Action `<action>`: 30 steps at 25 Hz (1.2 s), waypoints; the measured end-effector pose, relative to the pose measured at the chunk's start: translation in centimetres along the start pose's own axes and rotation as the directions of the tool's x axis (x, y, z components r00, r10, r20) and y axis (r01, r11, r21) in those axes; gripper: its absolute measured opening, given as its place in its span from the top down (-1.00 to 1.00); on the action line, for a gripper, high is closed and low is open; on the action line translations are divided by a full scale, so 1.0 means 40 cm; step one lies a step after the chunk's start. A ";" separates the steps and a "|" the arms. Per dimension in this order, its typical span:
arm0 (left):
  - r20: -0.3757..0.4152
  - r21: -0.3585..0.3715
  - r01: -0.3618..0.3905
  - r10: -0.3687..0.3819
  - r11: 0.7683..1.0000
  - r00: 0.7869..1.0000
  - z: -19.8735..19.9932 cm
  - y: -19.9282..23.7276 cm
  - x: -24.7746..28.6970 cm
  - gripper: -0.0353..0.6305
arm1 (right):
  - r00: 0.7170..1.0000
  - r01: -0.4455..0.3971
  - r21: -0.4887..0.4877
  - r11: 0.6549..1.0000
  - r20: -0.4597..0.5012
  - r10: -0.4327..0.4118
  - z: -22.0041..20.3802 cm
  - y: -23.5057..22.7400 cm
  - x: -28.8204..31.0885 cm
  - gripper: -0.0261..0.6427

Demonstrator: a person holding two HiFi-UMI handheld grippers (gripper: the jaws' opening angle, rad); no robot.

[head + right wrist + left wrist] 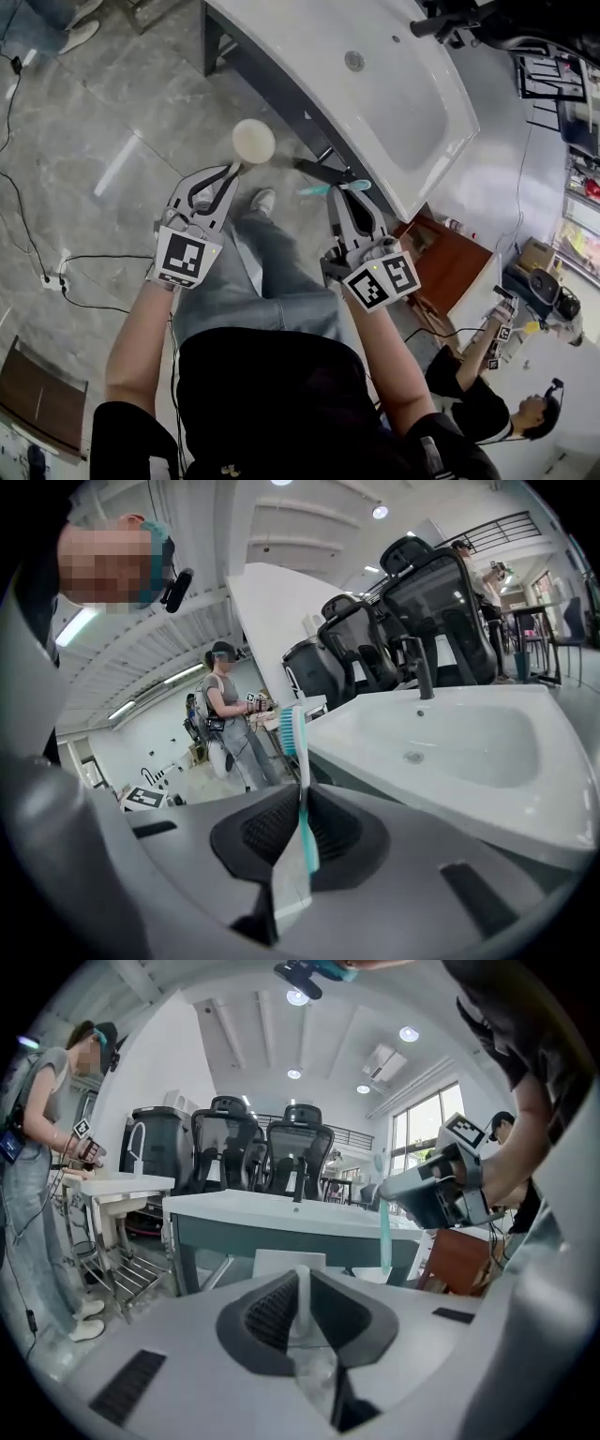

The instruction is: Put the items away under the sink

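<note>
In the head view my left gripper [230,172] is shut on a thin white part of a cream-white round item [253,141], held over the grey floor in front of the sink. That thin white part stands pinched between the left gripper [300,1279] pads. My right gripper [343,190] is shut on a teal-and-white toothbrush [333,187], which lies crosswise just below the white sink [412,122] rim. In the right gripper view the toothbrush [302,789] stands upright in the right gripper [302,794], bristles up, with the sink [459,752] to the right.
A dark frame [281,103] carries the basin, and a black faucet [441,23] stands at its back. A brown cabinet [450,262] and a crouching person [487,394] are at the right. Cables and a power strip [52,281] lie on the floor at the left.
</note>
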State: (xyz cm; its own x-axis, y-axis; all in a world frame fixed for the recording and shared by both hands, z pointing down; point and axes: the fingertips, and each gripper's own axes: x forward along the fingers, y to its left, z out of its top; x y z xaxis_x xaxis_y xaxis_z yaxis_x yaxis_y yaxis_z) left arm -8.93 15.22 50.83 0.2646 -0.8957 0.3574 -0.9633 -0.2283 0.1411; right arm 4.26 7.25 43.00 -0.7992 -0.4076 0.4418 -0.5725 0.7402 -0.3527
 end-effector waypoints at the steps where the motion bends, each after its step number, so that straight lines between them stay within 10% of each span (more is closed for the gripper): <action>1: 0.003 0.001 -0.002 0.002 1.000 1.000 -0.018 -0.006 0.010 0.73 | 1.000 -0.010 -0.007 1.000 -0.012 0.010 -0.023 -0.002 0.005 0.78; 30: 0.204 0.116 -0.025 0.001 0.993 0.979 -0.376 0.164 0.588 0.73 | 0.999 0.008 -0.206 0.979 0.032 -0.001 -0.437 -0.297 0.339 0.78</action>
State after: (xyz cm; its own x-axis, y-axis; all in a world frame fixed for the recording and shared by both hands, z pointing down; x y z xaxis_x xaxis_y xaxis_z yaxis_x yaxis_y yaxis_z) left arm -8.34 -1.61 74.04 0.2493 -0.9548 0.1617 -0.9683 -0.2487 0.0241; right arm 3.43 2.28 67.61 -0.8041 -0.4255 0.4152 -0.5286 0.8313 -0.1718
